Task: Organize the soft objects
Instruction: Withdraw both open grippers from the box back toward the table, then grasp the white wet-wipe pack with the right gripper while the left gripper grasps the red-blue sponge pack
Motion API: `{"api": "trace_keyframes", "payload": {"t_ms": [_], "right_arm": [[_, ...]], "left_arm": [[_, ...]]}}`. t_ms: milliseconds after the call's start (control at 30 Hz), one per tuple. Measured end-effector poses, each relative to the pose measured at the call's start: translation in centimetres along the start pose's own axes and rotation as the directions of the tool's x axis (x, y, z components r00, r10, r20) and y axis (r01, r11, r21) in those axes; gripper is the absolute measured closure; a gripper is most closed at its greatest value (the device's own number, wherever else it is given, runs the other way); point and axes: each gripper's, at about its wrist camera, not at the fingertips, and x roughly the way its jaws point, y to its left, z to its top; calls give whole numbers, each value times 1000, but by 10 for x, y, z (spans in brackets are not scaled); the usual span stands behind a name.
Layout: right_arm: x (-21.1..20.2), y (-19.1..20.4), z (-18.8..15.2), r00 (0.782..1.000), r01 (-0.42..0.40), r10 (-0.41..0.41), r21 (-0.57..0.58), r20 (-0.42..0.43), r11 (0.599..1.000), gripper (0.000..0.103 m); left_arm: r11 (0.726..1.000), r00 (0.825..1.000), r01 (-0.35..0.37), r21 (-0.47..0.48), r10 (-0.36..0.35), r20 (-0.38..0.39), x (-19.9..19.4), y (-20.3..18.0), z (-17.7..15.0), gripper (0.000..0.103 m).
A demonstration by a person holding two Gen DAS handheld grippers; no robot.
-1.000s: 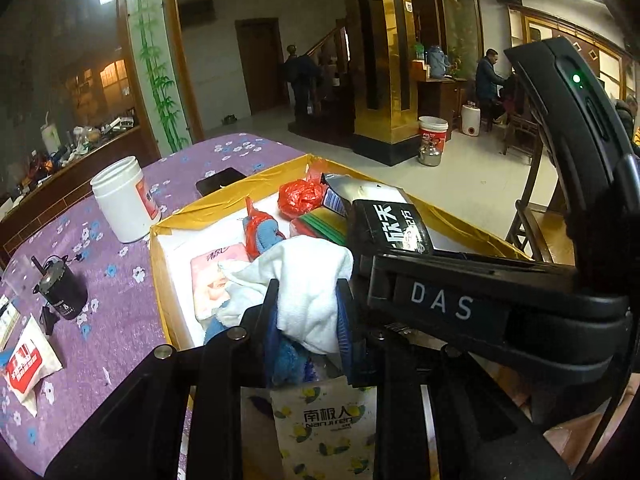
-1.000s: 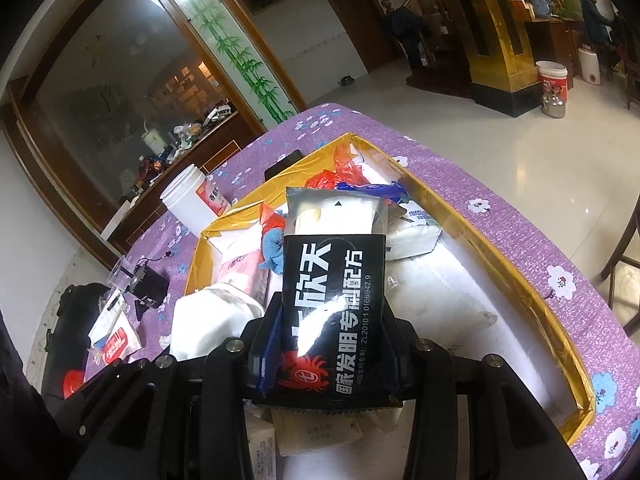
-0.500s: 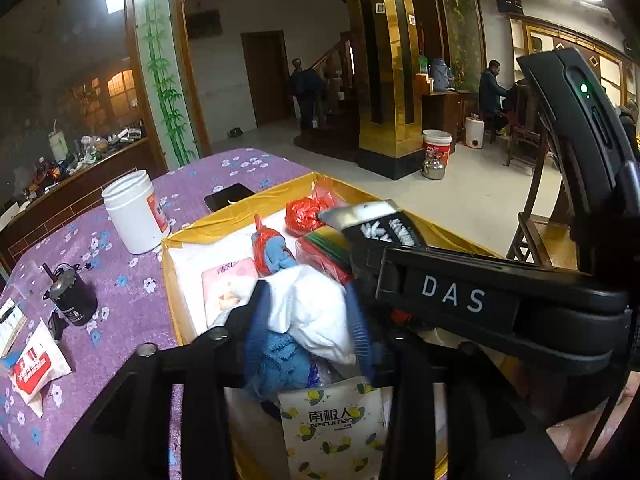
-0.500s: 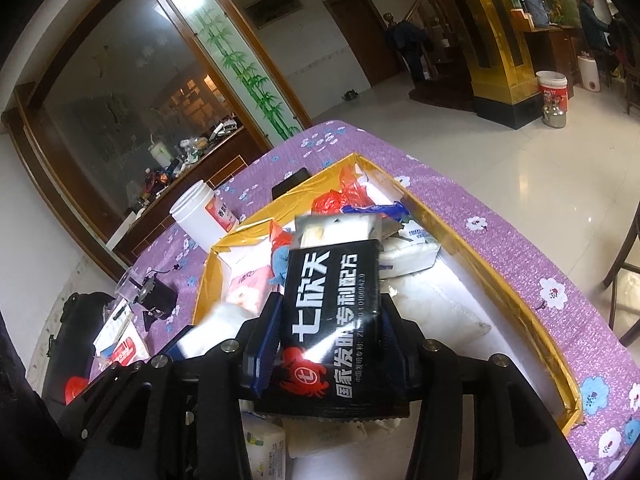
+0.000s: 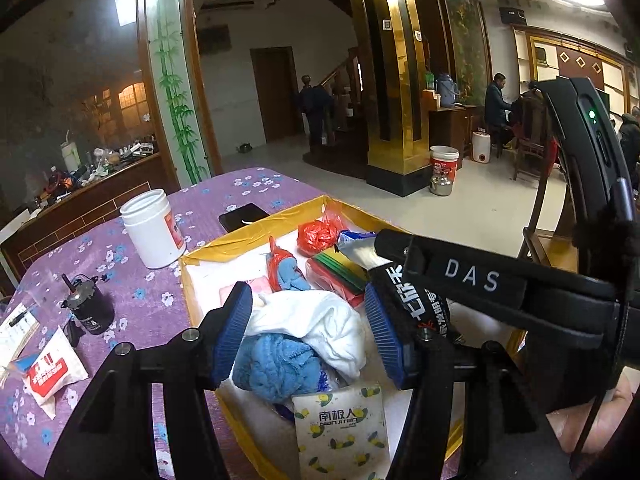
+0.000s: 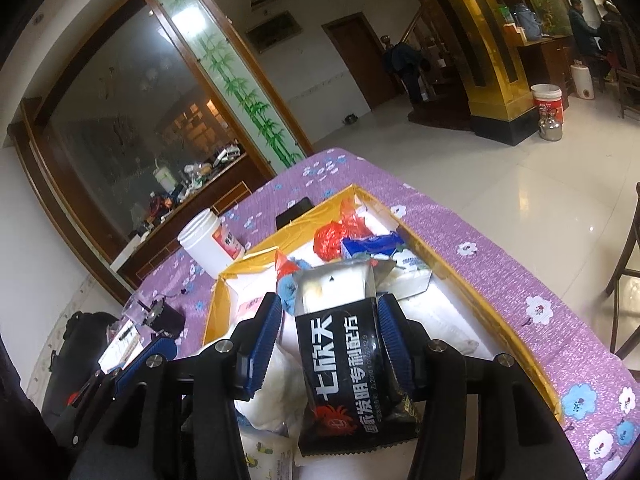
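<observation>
1. Through the left wrist camera, I am watching my left gripper (image 5: 306, 330) opening its jaws over the near end of the gold-edged box (image 5: 256, 230) on the table (image 5: 132, 296). A white cloth (image 5: 316, 324) and a blue fluffy cloth (image 5: 276, 364) are lying bundled between the blue pads (image 5: 234, 332), and the pads are standing clear of them at a middling width. Below the bundle a lemon-print tissue pack (image 5: 340, 432) is resting in the box. Farther in, a red plastic bag (image 5: 318, 234) is lying against the far wall. Outside the box, a white jar (image 5: 150, 230) and a small black device (image 5: 86, 308) are standing on the purple flowered cover.

2. Through the right wrist camera, I am seeing my right gripper (image 6: 330, 344) opening its jaws around a black packet (image 6: 348, 376) with white lettering. The packet is sitting between the pads; I cannot tell whether they are pressing it. It is hanging over the box's near end, above white packs.
</observation>
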Motion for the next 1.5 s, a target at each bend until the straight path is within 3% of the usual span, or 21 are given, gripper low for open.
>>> {"api": "trace_keyframes", "payload": {"t_ms": [300,500,833,1000,1100,1200,1367,1500], "right_arm": [[-6,-1,2,999,-7,7,1,37,1000,48],[-8,7,0,999,4,-2,-34,53,999,48],[-16,38,-4,997,17,-6,-141,80,990,45],[-16,70,-9,998,-53,57,-203,11,978,44],[-17,99,-13,989,-144,131,-249,-69,958,39],[-9,139,-21,956,-263,212,-274,-201,925,37],[25,207,-43,872,-404,276,-278,-404,871,37],[68,253,-60,801,-469,273,-275,-532,839,37]], "left_arm": [[997,997,-64,34,63,37,-20,8,-1,46],[993,993,-114,-1,114,6,-30,36,-7,46],[970,977,-211,-123,208,-34,-51,116,-22,46],[947,965,-259,-191,247,-82,-59,171,-34,46],[912,952,-303,-277,275,-137,-61,222,-47,46],[841,927,-372,-393,311,-210,-59,277,-70,46],[764,905,-419,-491,309,-291,-56,333,-104,46],[722,912,-402,-564,261,-317,-56,348,-113,46]]}}
